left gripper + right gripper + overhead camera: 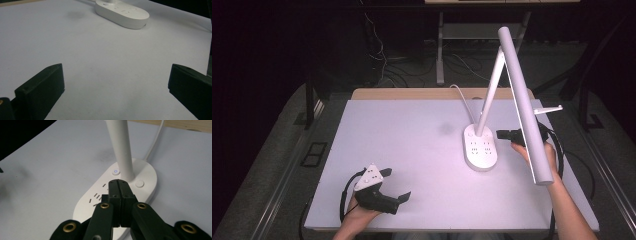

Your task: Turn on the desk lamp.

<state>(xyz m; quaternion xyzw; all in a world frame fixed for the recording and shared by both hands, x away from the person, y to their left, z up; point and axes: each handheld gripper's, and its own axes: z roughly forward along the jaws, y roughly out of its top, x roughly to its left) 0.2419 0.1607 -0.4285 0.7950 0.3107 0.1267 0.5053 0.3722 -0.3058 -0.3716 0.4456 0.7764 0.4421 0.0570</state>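
On the white table (412,150), a desk lamp (517,95) stands right of centre, its oval base (480,148) carrying sockets and a lit power button (115,172). My right gripper (119,185) hovers over that base with its jaws pressed together on nothing, tips close beside the upright stem (121,147). My left gripper (388,198) (near the front edge, well apart from the lamp) has its jaws spread wide above bare tabletop.
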